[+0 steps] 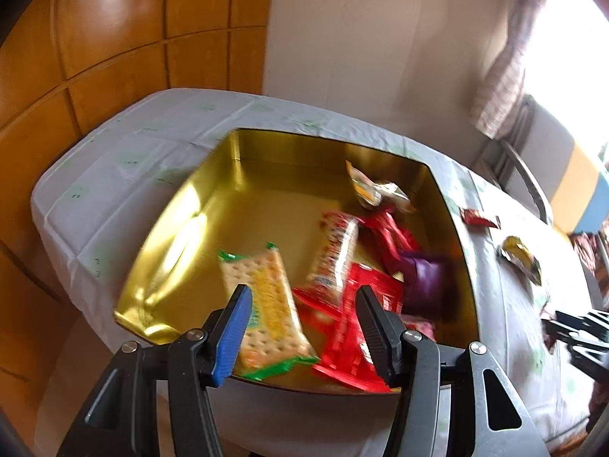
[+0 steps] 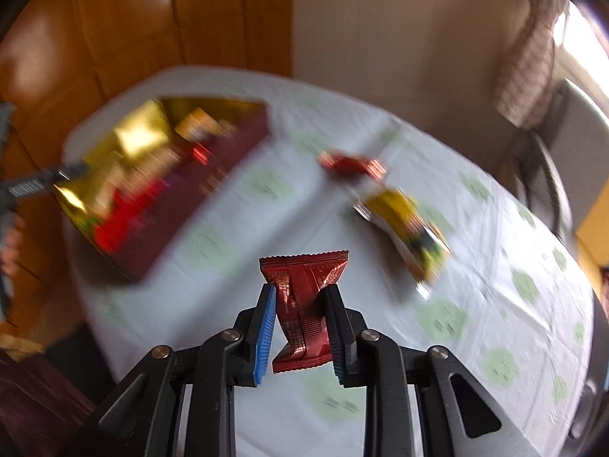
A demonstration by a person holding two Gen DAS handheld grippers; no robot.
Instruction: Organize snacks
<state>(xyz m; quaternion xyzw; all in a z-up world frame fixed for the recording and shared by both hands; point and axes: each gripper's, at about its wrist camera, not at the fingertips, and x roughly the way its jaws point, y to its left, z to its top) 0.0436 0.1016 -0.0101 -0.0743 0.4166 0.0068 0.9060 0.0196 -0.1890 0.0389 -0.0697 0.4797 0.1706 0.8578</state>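
blurred tablecloth (image 2: 236,266) and gold tin (image 1: 243,175); right gripper (image 2: 300,318) clenches a dark red packet (image 2: 304,304); left gripper (image 1: 300,327) gapes empty over half-legible snacks (image 1: 342,259).

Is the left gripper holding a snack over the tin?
No: the left gripper has open fingers with nothing between them, above the gold tin.

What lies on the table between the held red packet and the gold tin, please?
Nothing: in the right wrist view, the cloth between the red packet in the right gripper and the tin is bare.
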